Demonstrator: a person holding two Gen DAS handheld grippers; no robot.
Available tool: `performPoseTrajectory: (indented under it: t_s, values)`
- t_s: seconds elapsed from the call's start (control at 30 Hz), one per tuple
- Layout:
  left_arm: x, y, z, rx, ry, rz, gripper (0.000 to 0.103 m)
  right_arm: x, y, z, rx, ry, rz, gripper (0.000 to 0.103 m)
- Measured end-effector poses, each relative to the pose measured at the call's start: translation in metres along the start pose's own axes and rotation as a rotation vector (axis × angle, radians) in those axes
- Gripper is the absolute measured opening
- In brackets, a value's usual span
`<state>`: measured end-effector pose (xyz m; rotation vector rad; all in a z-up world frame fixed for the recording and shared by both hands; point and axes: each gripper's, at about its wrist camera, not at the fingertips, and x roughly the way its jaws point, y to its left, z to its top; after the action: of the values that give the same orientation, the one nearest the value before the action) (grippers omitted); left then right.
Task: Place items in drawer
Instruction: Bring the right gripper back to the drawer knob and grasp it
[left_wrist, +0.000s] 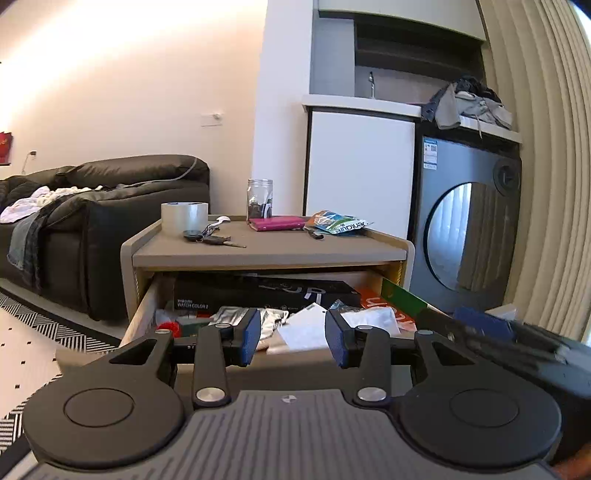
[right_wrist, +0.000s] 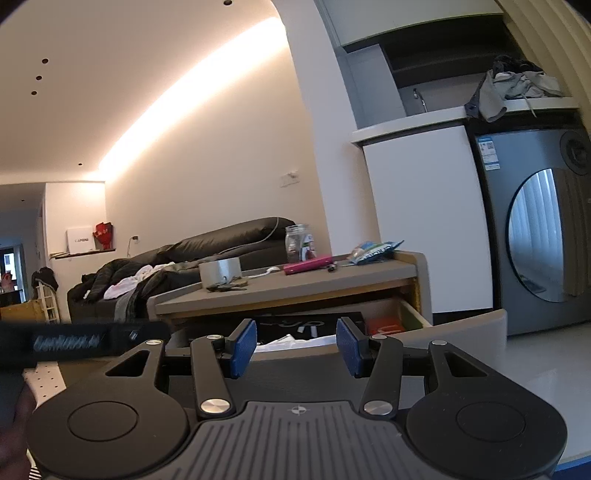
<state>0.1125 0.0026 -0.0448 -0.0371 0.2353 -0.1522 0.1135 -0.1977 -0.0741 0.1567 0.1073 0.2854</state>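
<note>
The drawer (left_wrist: 144, 306) of a low grey side table (left_wrist: 269, 249) is pulled out, full of boxes and packets. On the tabletop lie a tape roll (left_wrist: 184, 218), keys (left_wrist: 210, 239), a glass jar (left_wrist: 259, 199), a magenta wallet (left_wrist: 277, 223) and a blue-green snack packet (left_wrist: 340, 223). My left gripper (left_wrist: 293, 338) hangs open and empty just before the drawer front. My right gripper (right_wrist: 296, 347) is also open and empty, lower, before the drawer front (right_wrist: 458, 328); the tape roll (right_wrist: 219, 271), wallet (right_wrist: 308, 264) and packet (right_wrist: 376, 251) sit above it.
A black leather sofa (left_wrist: 110, 221) strewn with clothes stands left of the table. A white cabinet (left_wrist: 360, 166) and a grey washing machine (left_wrist: 465, 225) stand behind and to the right, with curtains (left_wrist: 546, 166) at far right. A patterned rug (left_wrist: 33, 321) covers the floor at left.
</note>
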Motion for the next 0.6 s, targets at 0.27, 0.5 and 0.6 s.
performPoseTrajectory:
  t_s: [0.27,0.5,0.6]
  values:
    - [-0.02,-0.028,-0.026,0.066,-0.072,0.113,0.043,-0.004,0.001,-0.001,-0.074,0.009,-0.035,0.052]
    - [-0.038,-0.046,-0.055,0.094,-0.171,0.246,0.047,-0.012,0.003,-0.007,-0.077,0.02,-0.052,0.051]
    - [-0.042,-0.049,-0.069,0.129,-0.202,0.298,0.063,-0.01,0.007,-0.011,-0.075,0.032,-0.072,0.048]
